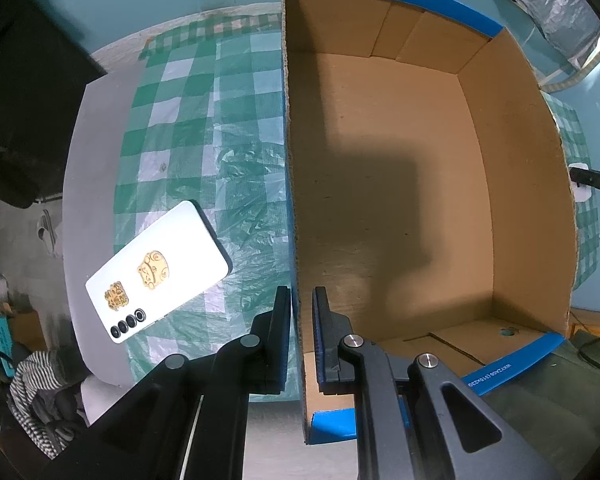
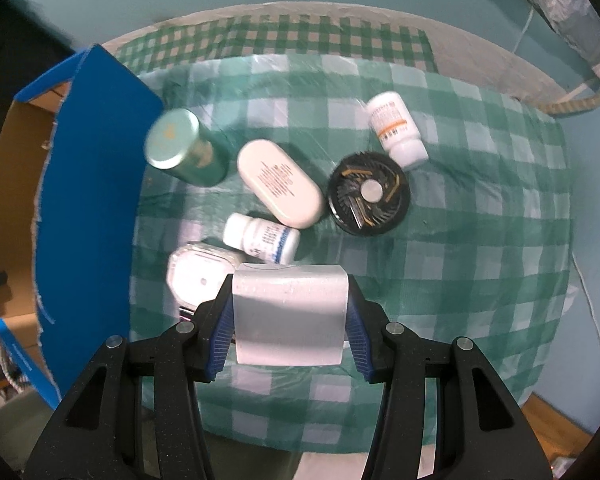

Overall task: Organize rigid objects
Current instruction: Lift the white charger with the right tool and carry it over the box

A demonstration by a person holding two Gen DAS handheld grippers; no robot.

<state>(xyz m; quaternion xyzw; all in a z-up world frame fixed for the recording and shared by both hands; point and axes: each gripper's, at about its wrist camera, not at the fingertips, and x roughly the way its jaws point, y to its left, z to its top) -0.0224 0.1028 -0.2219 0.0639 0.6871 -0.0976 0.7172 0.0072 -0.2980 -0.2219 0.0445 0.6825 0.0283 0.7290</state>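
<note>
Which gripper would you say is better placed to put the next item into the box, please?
Right. The right gripper holds a white block beside the box, while the left gripper grips the box wall.

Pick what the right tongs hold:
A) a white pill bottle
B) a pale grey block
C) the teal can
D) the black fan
B: the right tongs are shut on the block, while the other objects lie on the cloth beyond.
</note>
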